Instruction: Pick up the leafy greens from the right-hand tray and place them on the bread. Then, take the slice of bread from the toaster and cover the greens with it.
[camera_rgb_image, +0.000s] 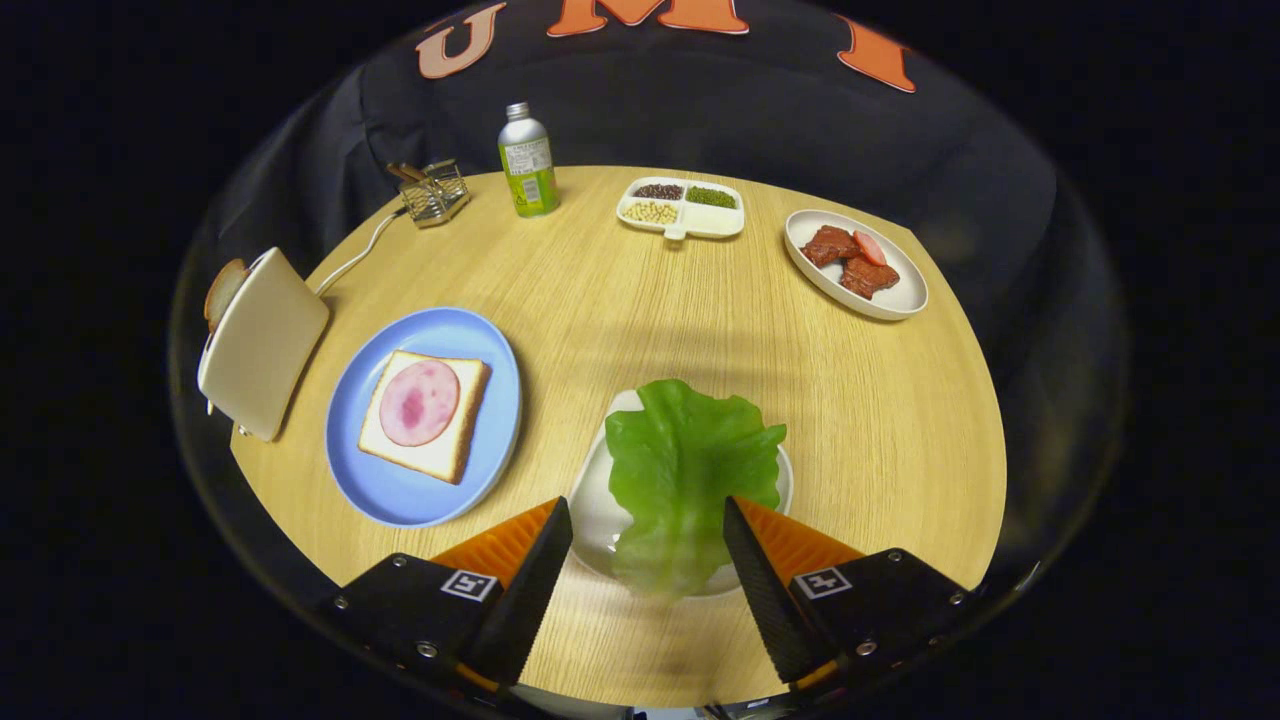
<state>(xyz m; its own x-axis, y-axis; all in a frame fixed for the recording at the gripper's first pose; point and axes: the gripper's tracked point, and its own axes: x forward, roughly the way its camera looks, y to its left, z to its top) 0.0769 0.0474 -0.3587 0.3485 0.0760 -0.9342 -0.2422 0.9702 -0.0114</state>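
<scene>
A green lettuce leaf (685, 470) lies on a small white tray (596, 500) just ahead of my fingers, its near end reaching between them. My gripper (648, 520) is open, the fingers standing on either side of the leaf and apart from it. To the left, a blue plate (490, 345) carries a slice of bread (440, 455) topped with a round of pink ham (419, 402). Farther left stands a cream toaster (262, 342) with a slice of bread (222, 292) poking out of its far side.
A green bottle (527, 162) and a small wire rack (432, 190) stand at the back of the round wooden table (880, 420). A divided dish of beans (682, 207) and an oval plate of meat pieces (855, 263) sit at the back right. The toaster's cord (355, 255) runs toward the rack.
</scene>
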